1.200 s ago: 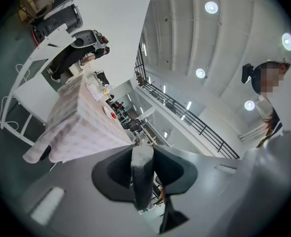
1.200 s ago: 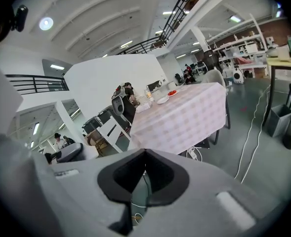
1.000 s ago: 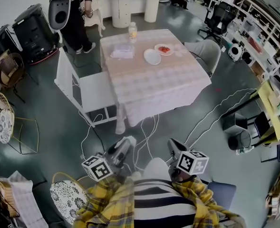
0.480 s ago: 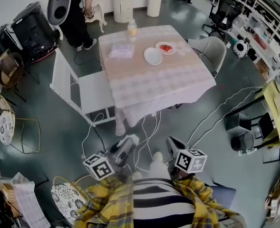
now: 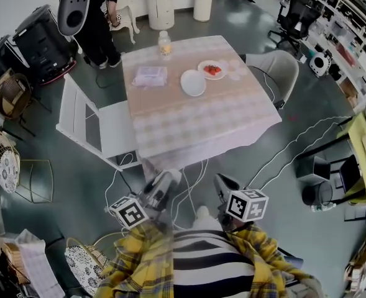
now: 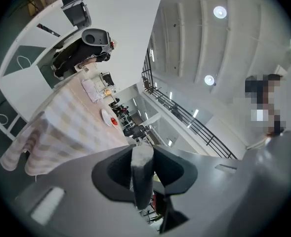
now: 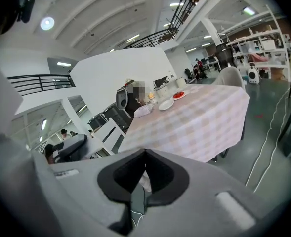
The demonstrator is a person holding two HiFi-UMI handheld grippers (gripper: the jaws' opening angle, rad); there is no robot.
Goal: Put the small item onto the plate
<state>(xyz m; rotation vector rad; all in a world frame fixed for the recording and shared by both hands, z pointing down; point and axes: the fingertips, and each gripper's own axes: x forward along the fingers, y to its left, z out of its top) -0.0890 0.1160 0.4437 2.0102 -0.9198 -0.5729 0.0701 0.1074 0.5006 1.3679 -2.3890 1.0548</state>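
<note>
Table (image 5: 215, 113) edge ahead, plates (image 5: 193, 83) beyond, floor cables (image 5: 192, 176)

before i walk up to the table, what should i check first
1. White plate on the table is free to receive the item: ok.
2. Small item picked out: cannot tell, too small from here.
3. Left gripper empty, jaws together: ok.
4. Right gripper empty, jaws together: ok.
5. Table within reach: not ok, both grippers are held at the body, short of it.
6. Floor path safe: not ok, white cables lie between you and the table.
</note>
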